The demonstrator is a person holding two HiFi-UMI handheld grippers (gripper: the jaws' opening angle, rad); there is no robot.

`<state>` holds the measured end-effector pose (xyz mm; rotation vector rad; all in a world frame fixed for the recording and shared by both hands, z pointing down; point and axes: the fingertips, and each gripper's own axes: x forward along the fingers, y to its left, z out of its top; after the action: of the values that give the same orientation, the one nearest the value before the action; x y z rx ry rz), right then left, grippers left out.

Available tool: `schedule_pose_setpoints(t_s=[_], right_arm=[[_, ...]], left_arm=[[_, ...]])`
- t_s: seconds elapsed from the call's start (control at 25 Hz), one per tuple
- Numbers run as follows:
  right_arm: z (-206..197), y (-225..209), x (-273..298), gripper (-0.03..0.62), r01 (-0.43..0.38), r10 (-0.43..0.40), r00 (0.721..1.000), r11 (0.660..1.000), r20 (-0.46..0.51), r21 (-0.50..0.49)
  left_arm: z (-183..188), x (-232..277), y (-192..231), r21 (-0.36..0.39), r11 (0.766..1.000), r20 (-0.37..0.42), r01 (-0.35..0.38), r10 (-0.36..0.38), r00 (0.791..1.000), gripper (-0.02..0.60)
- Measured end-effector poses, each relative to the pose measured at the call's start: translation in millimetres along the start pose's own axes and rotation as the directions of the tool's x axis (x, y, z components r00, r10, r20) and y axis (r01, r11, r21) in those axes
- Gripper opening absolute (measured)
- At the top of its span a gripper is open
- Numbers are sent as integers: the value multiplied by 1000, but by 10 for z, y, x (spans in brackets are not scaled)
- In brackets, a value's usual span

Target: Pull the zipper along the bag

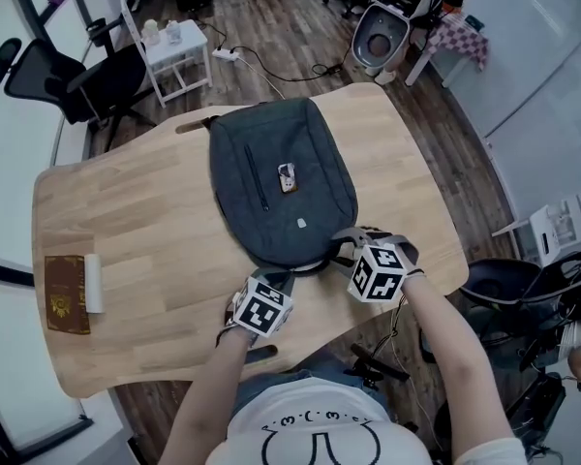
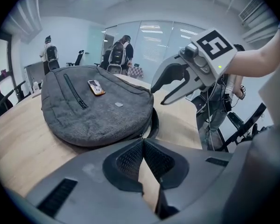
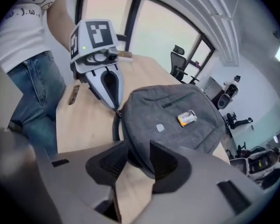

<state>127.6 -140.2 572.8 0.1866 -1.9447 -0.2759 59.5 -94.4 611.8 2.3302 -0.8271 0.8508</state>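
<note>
The grey bag (image 1: 283,177) is lying flat on the worktop (image 1: 126,240), stretching lengthwise straight ahead of both tools, its rounded end facing them. The zipper pull (image 3: 116,112) is sitting on that near rim, right at the tip of the left tool (image 1: 274,279), whose jaws are pressing together, apparently pinching it. The right tool (image 1: 347,245) is hovering just to its right, jaws spread, pinching nothing.
</note>
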Motion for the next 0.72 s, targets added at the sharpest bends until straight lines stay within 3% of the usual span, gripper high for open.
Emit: schedule_pose_setpoints(t_s=[0.16, 0.28, 0.48, 0.72], right_arm=[[166, 155, 220, 215, 2, -3, 1000, 999, -6, -48], [164, 167, 394, 215, 4, -4, 1000, 1000, -26, -4], [144, 146, 473, 149, -15, 17, 999, 999, -41, 52], [136, 150, 486, 144, -43, 46, 997, 997, -64, 58]], left_arm=[[7, 2, 17, 29, 999, 61, -38, 36, 998, 18], [1, 20, 10, 77, 993, 107, -86, 77, 991, 18], [1, 96, 24, 86, 988, 116, -125, 115, 987, 20], [14, 185, 54, 70, 981, 96, -182, 175, 980, 20]])
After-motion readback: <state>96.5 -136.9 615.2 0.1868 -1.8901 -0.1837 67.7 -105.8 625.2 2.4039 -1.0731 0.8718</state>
